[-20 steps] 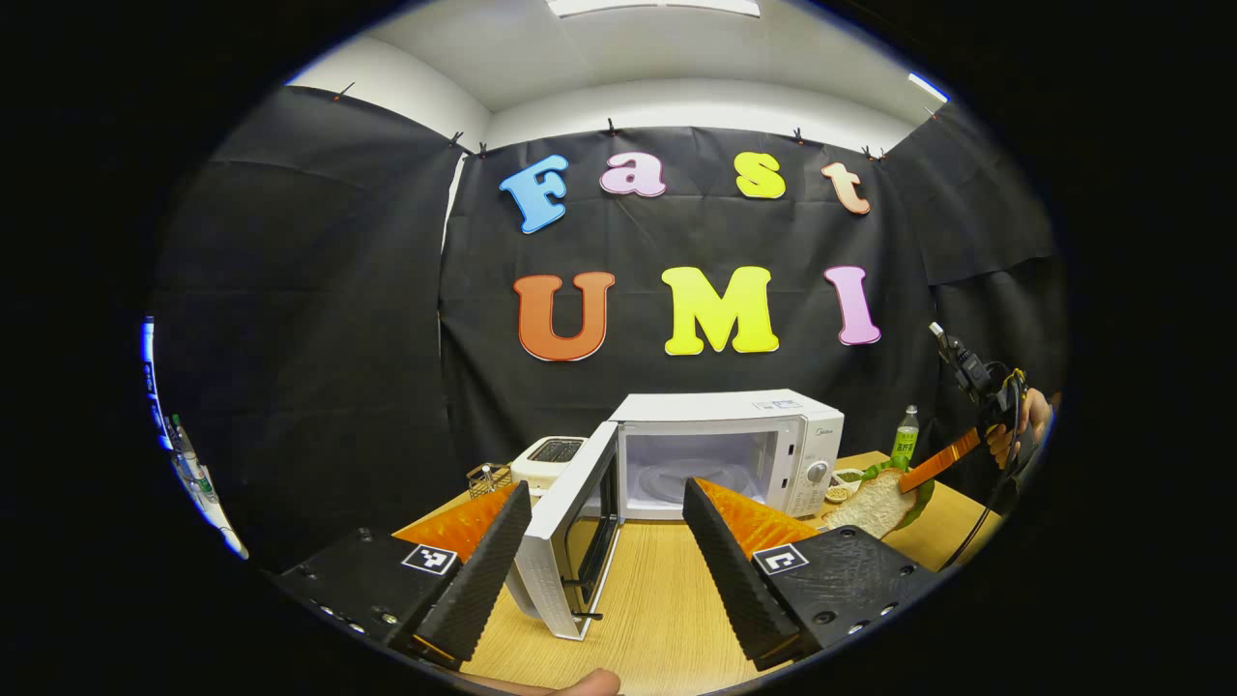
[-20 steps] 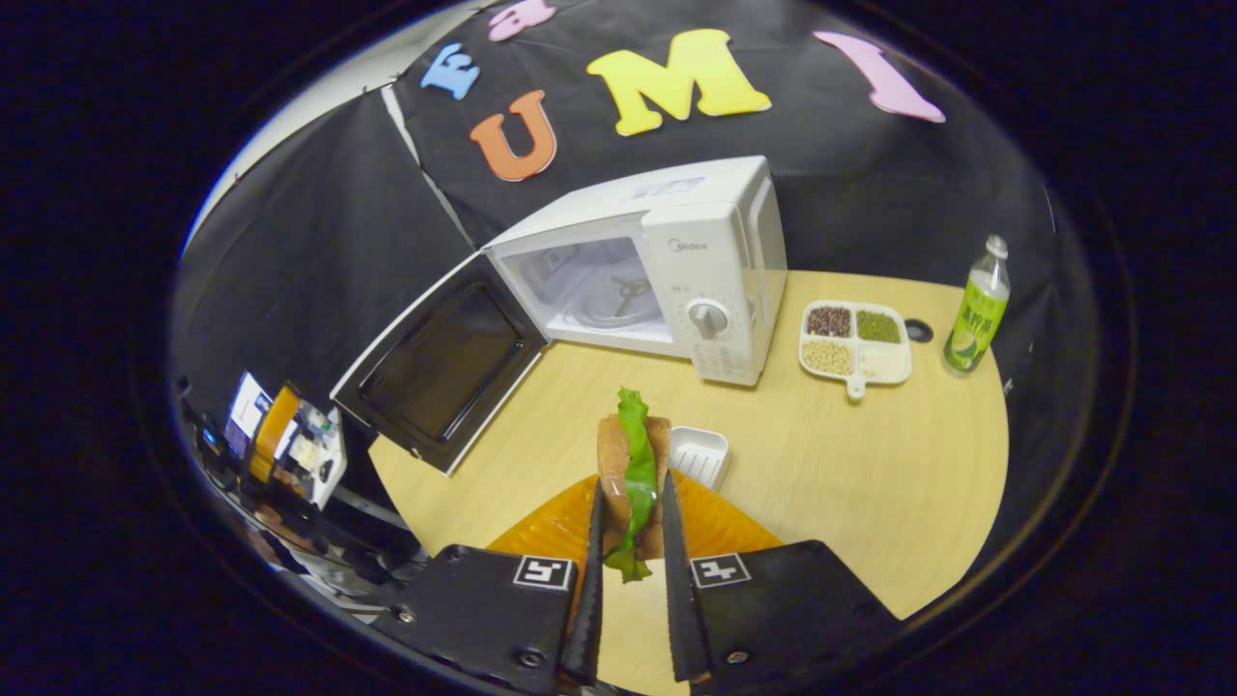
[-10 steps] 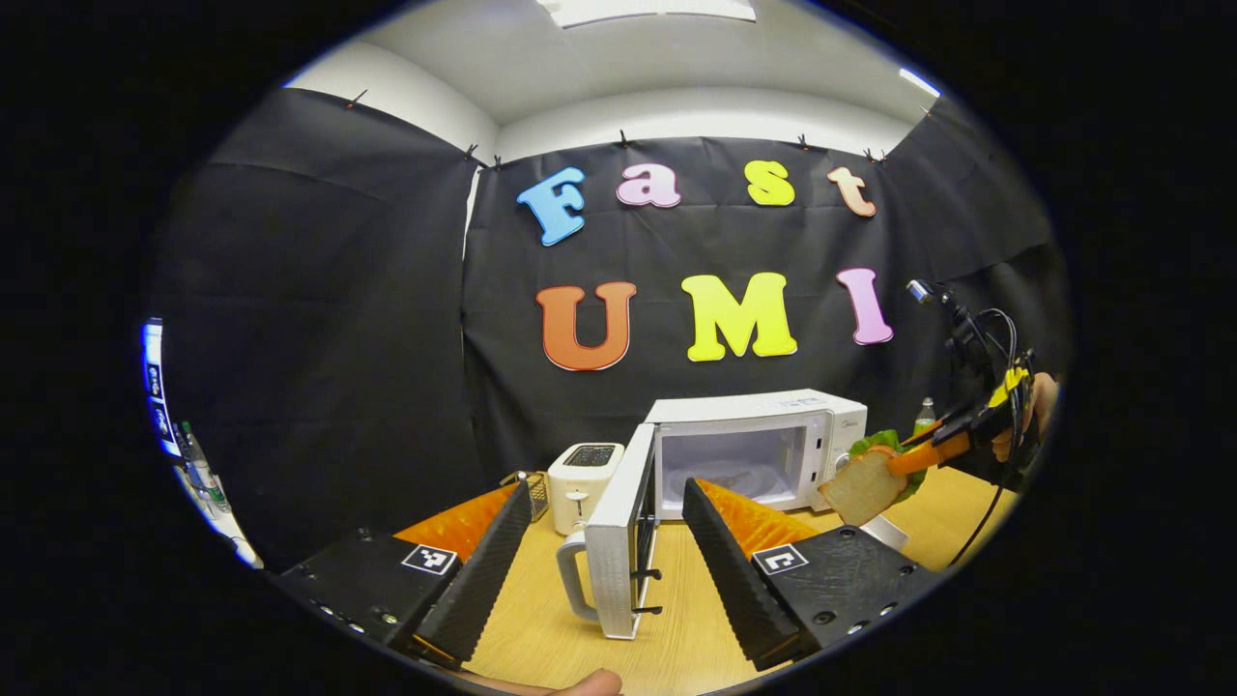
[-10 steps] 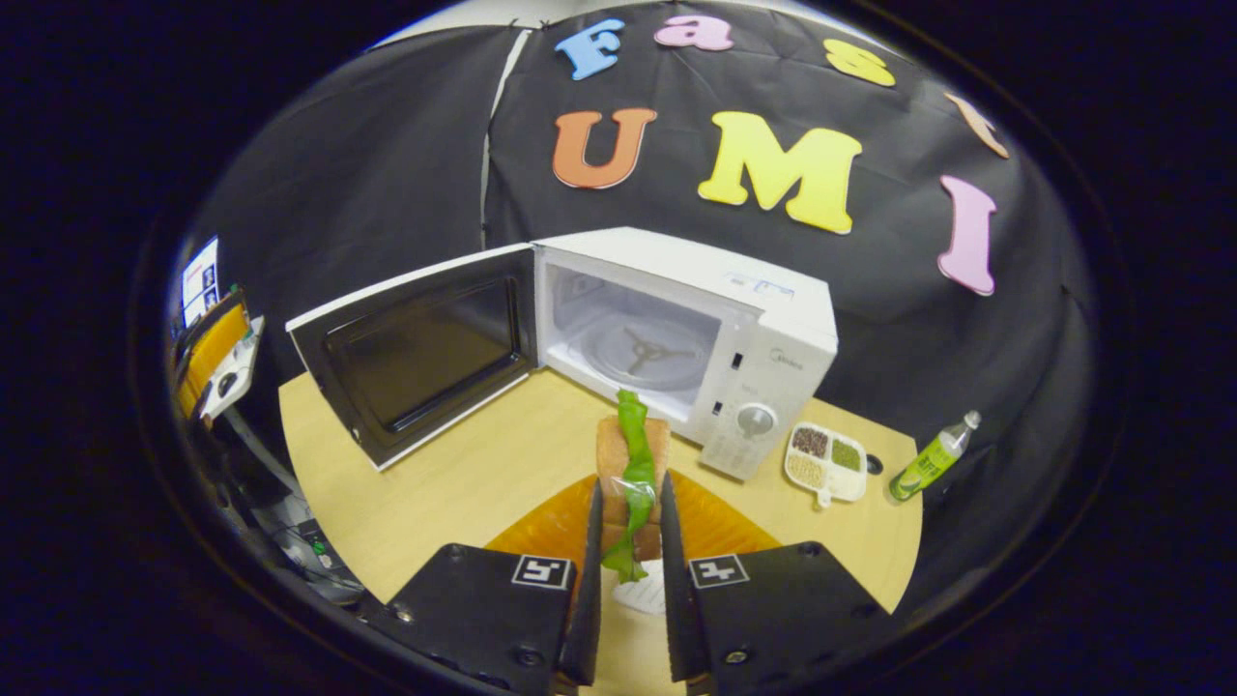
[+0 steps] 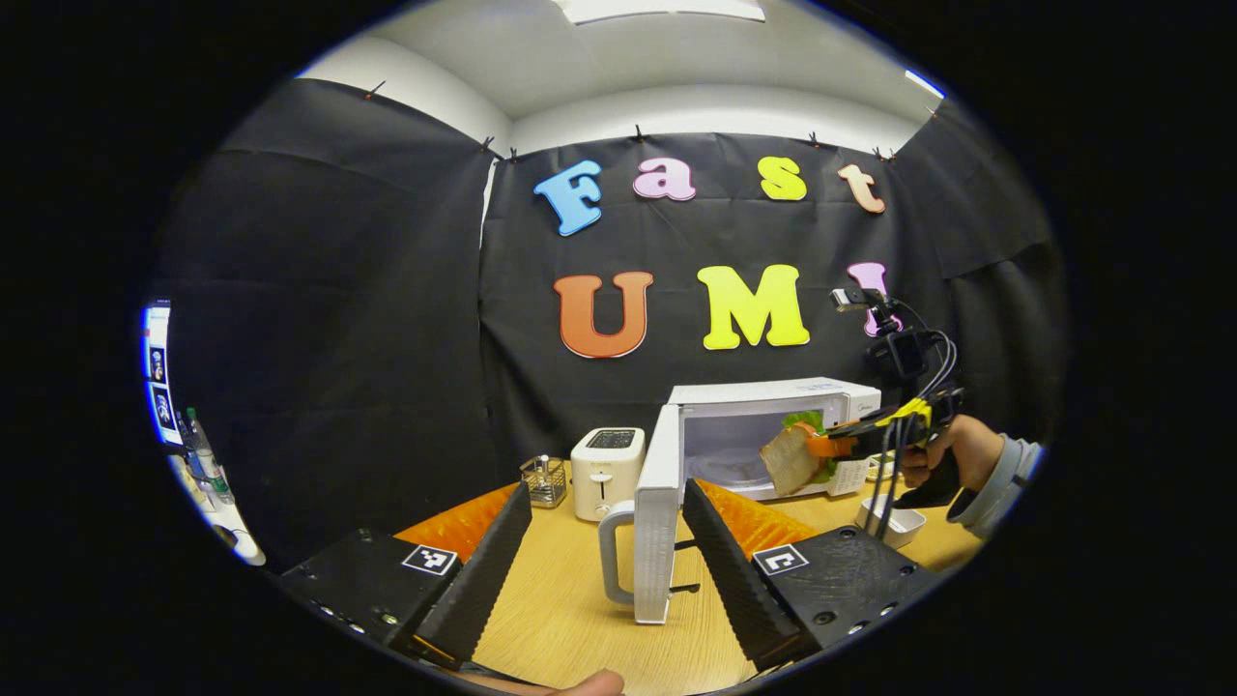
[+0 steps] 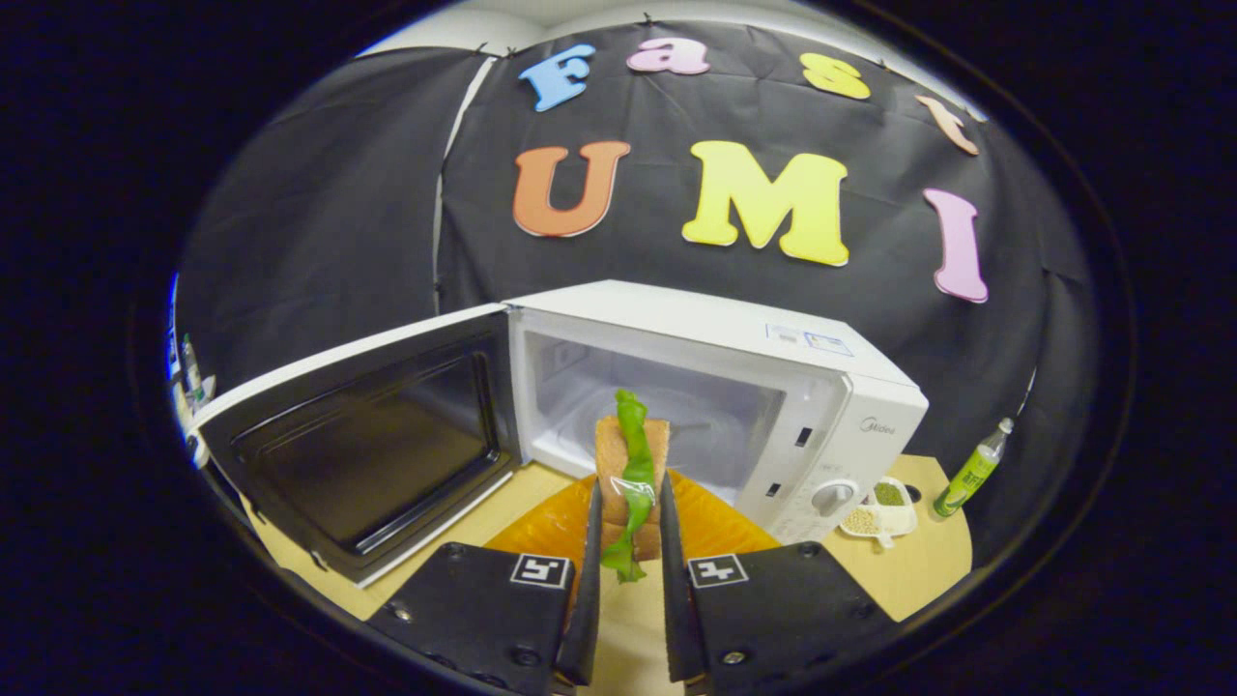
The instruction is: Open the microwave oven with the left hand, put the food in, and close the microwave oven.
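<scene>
The white microwave stands on the wooden table with its door swung wide open to the left. My right gripper is shut on a sandwich of bread and green lettuce, held upright just in front of the microwave's cavity. In the left gripper view the sandwich hangs at the mouth of the microwave, carried by the right gripper in a person's hand. My left gripper stands open, back from the edge-on door, holding nothing.
A white toaster and a small wire rack sit left of the microwave. A divided dish of beans and a green bottle stand to its right. A small white dish lies near the table's front right.
The right gripper has carried the sandwich up and forward to the microwave's opening. The left gripper has drawn back and turned a little, and the door now shows edge-on.
</scene>
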Demonstrator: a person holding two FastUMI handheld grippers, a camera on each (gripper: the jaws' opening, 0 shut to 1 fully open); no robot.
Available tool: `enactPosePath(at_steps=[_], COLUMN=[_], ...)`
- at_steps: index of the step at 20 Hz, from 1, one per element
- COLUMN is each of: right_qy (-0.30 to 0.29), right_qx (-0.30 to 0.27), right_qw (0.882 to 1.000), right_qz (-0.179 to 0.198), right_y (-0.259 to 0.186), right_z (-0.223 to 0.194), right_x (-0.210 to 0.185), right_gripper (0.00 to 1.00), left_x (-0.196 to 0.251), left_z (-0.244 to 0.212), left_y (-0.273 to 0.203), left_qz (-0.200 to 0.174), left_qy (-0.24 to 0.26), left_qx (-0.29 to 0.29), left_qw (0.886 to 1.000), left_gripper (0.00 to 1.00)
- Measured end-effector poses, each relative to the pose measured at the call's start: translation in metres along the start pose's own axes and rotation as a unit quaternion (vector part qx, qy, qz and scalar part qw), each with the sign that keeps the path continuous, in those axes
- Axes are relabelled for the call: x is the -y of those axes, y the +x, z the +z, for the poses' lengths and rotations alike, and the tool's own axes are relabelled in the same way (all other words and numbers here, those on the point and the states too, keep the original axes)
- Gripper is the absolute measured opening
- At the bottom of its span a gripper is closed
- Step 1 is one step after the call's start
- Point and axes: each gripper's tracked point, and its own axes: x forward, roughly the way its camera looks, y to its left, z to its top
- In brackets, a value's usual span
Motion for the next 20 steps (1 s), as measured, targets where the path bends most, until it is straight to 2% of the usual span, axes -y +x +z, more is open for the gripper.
enactPosePath(at_steps=[1, 2, 3, 4, 5, 6, 7, 8, 10, 11, 12, 13, 14, 15, 16, 17, 18, 19, 20], right_qy=[0.019, 0.041, 0.066, 0.09, 0.119, 0.15, 0.187, 0.228, 0.326, 0.372, 0.414, 0.45, 0.481, 0.512, 0.538, 0.557, 0.571, 0.579, 0.578], right_qx=[0.013, 0.019, 0.02, 0.022, 0.026, 0.031, 0.035, 0.038, 0.051, 0.06, 0.07, 0.074, 0.079, 0.087, 0.09, 0.09, 0.086, 0.08, 0.076], right_qw=[1.0, 0.999, 0.997, 0.995, 0.992, 0.988, 0.981, 0.972, 0.943, 0.925, 0.906, 0.887, 0.87, 0.85, 0.833, 0.82, 0.809, 0.804, 0.805], right_qz=[-0.012, -0.021, -0.025, -0.025, -0.025, -0.029, -0.035, -0.037, -0.041, -0.049, -0.059, -0.07, -0.081, -0.088, -0.093, -0.101, -0.106, -0.103, -0.106], right_y=[0.01, 0.022, 0.034, 0.046, 0.057, 0.068, 0.081, 0.093, 0.114, 0.123, 0.134, 0.145, 0.152, 0.161, 0.167, 0.173, 0.18, 0.186, 0.188], right_z=[0.003, 0.003, 0.001, 0.001, 0.002, 0.003, 0.002, 0.001, 0.004, 0.006, 0.004, 0.001, -0.002, -0.003, -0.005, -0.009, -0.015, -0.019, -0.024], right_x=[-0.001, -0.002, -0.005, -0.006, -0.006, -0.004, -0.001, 0.0, 0.001, 0.003, 0.006, 0.008, 0.01, 0.014, 0.016, 0.019, 0.022, 0.021, 0.022], right_gripper=[0.31, 0.25, 0.25, 0.25, 0.25, 0.25, 0.25, 0.25, 0.26, 0.31, 0.31, 0.31, 0.31, 0.31, 0.31, 0.31, 0.24, 0.32, 0.33], left_x=[-0.002, -0.002, -0.001, 0.001, 0.004, 0.004, 0.0, -0.003, -0.003, 0.0, 0.001, -0.001, -0.005, -0.009, -0.013, -0.017, -0.02, -0.022, -0.022], left_z=[-0.003, -0.006, -0.009, -0.01, -0.01, -0.011, -0.01, -0.009, -0.008, -0.006, -0.005, -0.007, -0.008, -0.008, -0.008, -0.008, -0.011, -0.013, -0.014], left_y=[0.0, 0.0, 0.002, 0.002, 0.002, 0.002, 0.003, 0.003, 0.001, 0.003, 0.003, 0.002, 0.004, 0.005, 0.005, 0.005, 0.004, 0.004, 0.004], left_qz=[0.0, 0.0, -0.002, -0.006, -0.011, -0.011, -0.007, -0.002, -0.003, -0.009, -0.013, -0.013, -0.009, -0.004, 0.001, 0.007, 0.012, 0.014, 0.015], left_qy=[-0.004, -0.009, -0.015, -0.021, -0.024, -0.023, -0.02, -0.017, -0.023, -0.03, -0.035, -0.04, -0.042, -0.042, -0.042, -0.043, -0.045, -0.05, -0.055], left_qx=[-0.003, -0.01, -0.016, -0.018, -0.021, -0.021, -0.019, -0.018, -0.019, -0.019, -0.019, -0.025, -0.028, -0.028, -0.029, -0.03, -0.033, -0.034, -0.034], left_qw=[1.0, 1.0, 1.0, 1.0, 0.999, 0.999, 1.0, 1.0, 1.0, 0.999, 0.999, 0.999, 0.999, 0.999, 0.999, 0.999, 0.998, 0.998, 0.998], left_gripper=[0.95, 0.95, 0.95, 0.84, 0.95, 0.84, 0.95, 0.84, 0.84, 0.95, 0.95, 0.84, 0.84, 0.95, 0.95, 0.95, 0.95, 0.95, 0.95])
